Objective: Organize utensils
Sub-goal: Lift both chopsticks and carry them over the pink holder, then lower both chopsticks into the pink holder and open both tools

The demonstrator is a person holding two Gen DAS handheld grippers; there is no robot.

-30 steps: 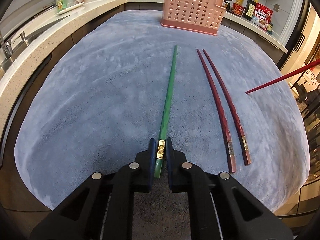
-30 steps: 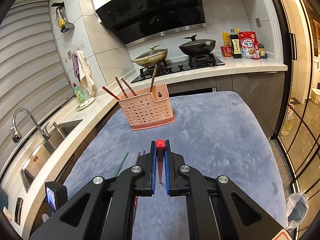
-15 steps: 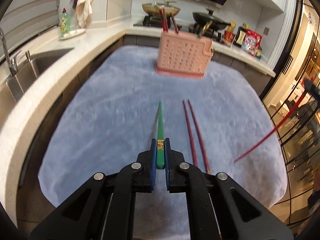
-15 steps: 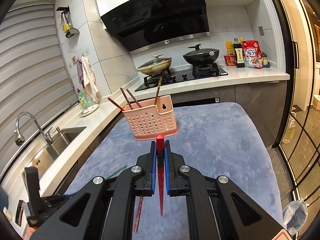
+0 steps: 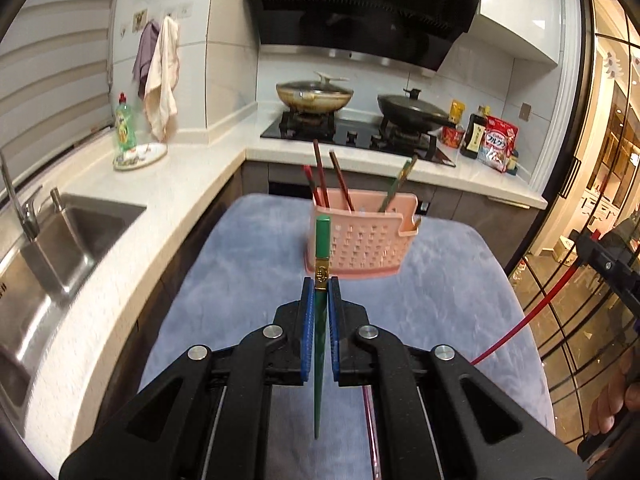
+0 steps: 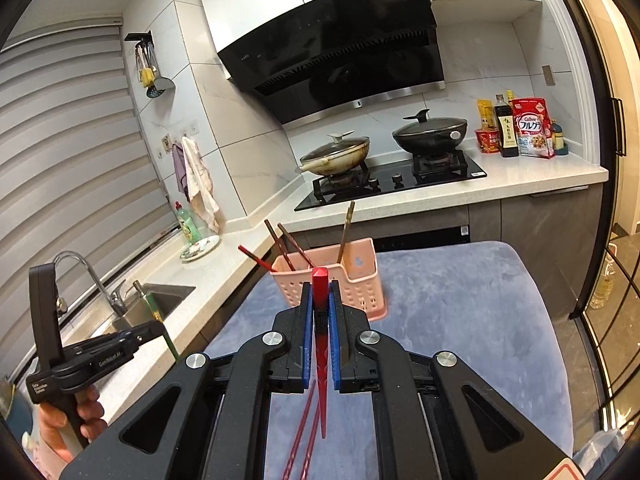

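The left tongs (image 5: 319, 292) are clamping a slim green chopstick (image 5: 320, 320) near its gold band, tip dangling downward, while the right tongs (image 6: 320, 300) are pinching a glossy red chopstick (image 6: 321, 344) likewise. Both are hanging short of the perforated pink plastic basket (image 5: 360, 248) on the blue-grey plush-covered table (image 5: 248, 264). Each long stick could be swinging in its single pinch, catching the basket rim or tipping it.

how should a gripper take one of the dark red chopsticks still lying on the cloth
Grip it near the thick handle end, coming from above with the jaws across the shaft. The dark red chopsticks lie flat side by side on the cloth, so close on the outer one. Which end is the handle isn't visible now.
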